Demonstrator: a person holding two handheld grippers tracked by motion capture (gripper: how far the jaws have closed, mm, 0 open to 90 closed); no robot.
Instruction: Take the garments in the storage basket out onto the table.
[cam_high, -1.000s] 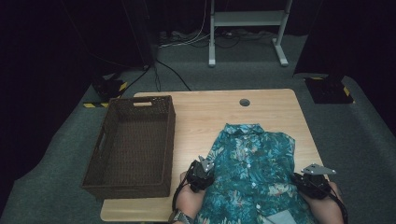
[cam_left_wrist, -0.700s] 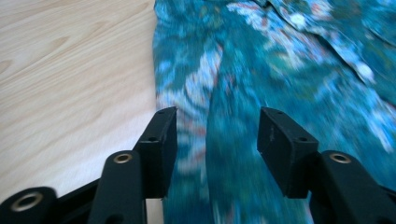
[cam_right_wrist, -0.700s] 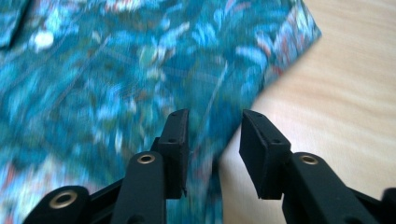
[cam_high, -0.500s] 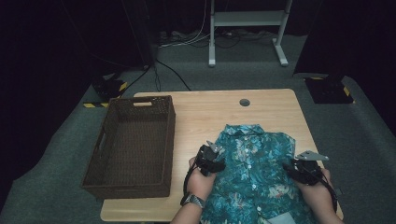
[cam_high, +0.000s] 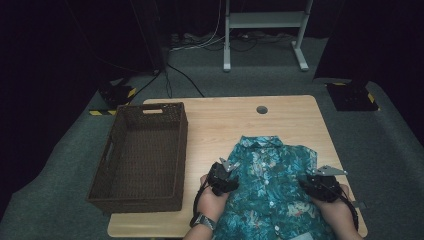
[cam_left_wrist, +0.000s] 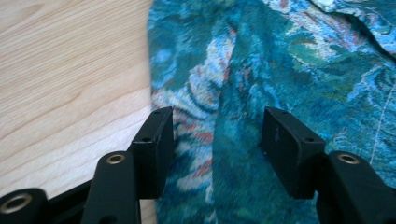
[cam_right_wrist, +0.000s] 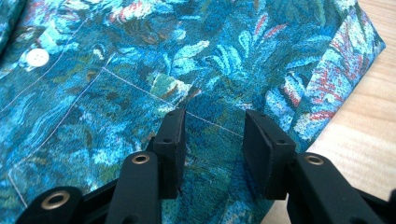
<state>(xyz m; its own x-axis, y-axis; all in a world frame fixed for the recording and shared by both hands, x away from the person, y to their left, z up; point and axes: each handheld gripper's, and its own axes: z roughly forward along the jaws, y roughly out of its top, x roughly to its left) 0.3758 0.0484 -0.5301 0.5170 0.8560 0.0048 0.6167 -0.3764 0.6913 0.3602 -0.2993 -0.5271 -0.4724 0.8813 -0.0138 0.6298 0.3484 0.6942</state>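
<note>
Shirt (cam_high: 272, 190) flat on the table (cam_high: 225, 125) near the person, left tongs (cam_high: 223, 178) on its left edge, right tongs (cam_high: 320, 185) on its right edge, both partly open after just opening, cloth between jaws, hands low, basket (cam_high: 142, 155) at left.

Both forearms are coming in from the near edge of the desk (cam_high: 280, 117), each hand gripping a tool. The left tool (cam_high: 226, 174) is pointing forward over the desk's near middle, its jaws having just been opening — now standing apart. The right tool (cam_high: 320, 181) is sitting nearer the desk's right edge, jaws likewise parted after opening.
</note>
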